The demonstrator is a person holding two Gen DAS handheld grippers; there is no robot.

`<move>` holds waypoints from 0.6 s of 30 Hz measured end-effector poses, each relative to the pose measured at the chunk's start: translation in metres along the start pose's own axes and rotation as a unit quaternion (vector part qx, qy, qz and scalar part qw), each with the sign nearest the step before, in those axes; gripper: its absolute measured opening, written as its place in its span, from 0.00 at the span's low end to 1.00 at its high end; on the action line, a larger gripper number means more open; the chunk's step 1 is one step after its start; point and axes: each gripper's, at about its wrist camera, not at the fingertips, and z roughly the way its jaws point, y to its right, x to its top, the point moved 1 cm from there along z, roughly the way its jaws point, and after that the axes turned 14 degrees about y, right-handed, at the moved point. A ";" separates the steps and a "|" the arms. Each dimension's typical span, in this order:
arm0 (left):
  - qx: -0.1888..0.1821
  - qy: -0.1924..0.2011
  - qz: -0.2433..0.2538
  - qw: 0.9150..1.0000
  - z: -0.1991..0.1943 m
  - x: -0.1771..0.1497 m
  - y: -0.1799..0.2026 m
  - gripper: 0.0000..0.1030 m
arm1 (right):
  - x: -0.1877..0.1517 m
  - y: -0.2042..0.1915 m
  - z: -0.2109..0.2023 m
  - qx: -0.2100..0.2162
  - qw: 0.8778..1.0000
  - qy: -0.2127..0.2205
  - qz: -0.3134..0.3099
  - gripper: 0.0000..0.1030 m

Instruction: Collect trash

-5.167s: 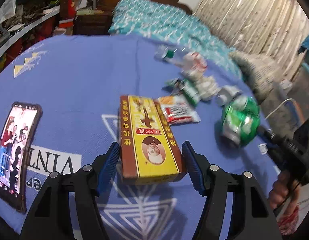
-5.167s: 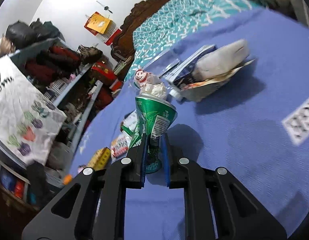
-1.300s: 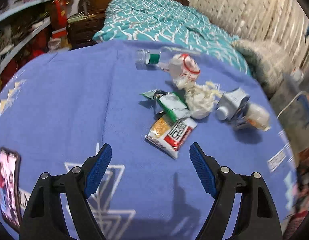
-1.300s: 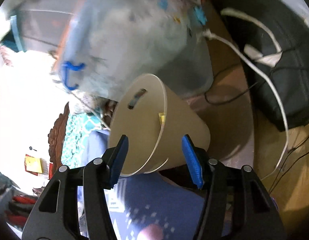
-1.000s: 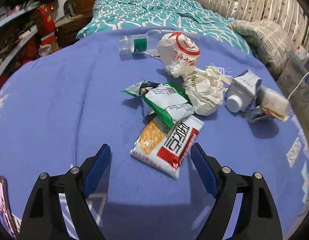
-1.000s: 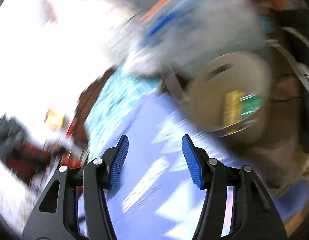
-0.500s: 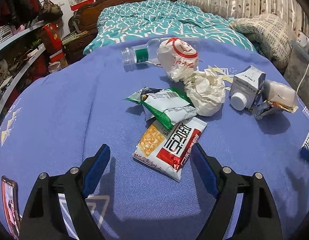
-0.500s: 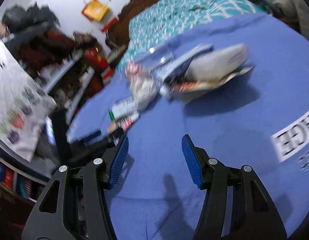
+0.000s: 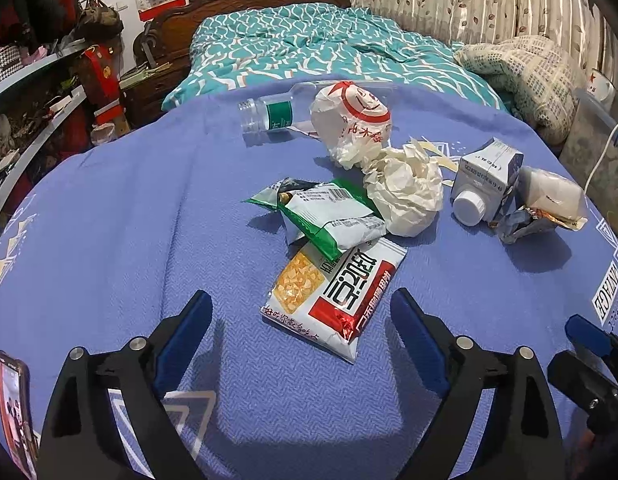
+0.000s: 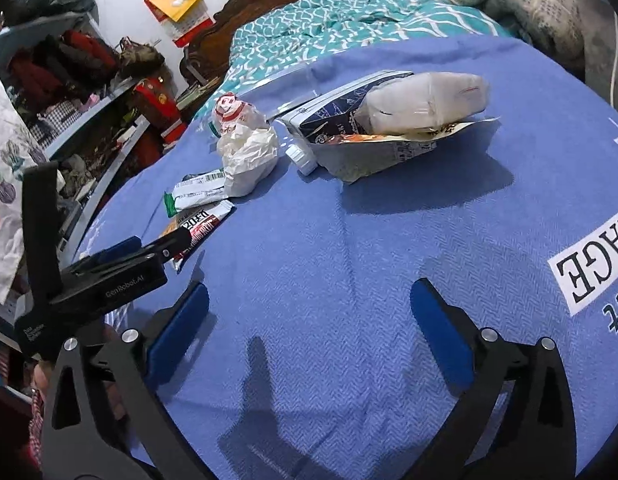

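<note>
Two grippers hover empty and spread: the left gripper (image 9: 299,330), jaws just widened, straddles the red snack packet (image 9: 336,293) at twelve o'clock — flat on the blue cloth (image 9: 109,220), it may slip the pads. Overlapped by the green packet (image 9: 329,216), it could drag that along. The right gripper (image 10: 309,326), also freshly opened, sits far short of the carton pile (image 10: 373,136).

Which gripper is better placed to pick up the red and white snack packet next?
Left. The left gripper is open with the snack packet just ahead; the right gripper faces bare cloth.
</note>
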 end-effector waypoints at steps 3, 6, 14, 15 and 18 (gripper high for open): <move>0.003 0.009 0.002 1.000 -0.002 0.001 0.000 0.86 | -0.001 -0.001 0.001 -0.003 1.000 -0.002 -0.007 0.97; 0.007 0.020 0.000 1.000 -0.005 0.001 0.000 0.87 | -0.001 0.000 0.000 0.004 1.000 0.000 0.000 0.97; 0.014 0.042 0.004 0.999 -0.012 0.002 0.001 0.88 | -0.002 0.006 -0.004 0.031 0.999 0.006 0.019 0.97; 0.015 0.045 0.004 0.999 -0.013 0.002 0.001 0.88 | -0.002 0.006 -0.004 0.030 0.999 0.006 0.017 0.97; 0.018 0.053 -0.002 0.998 -0.016 0.001 -0.002 0.89 | -0.002 0.005 -0.003 0.024 1.000 0.003 0.009 0.97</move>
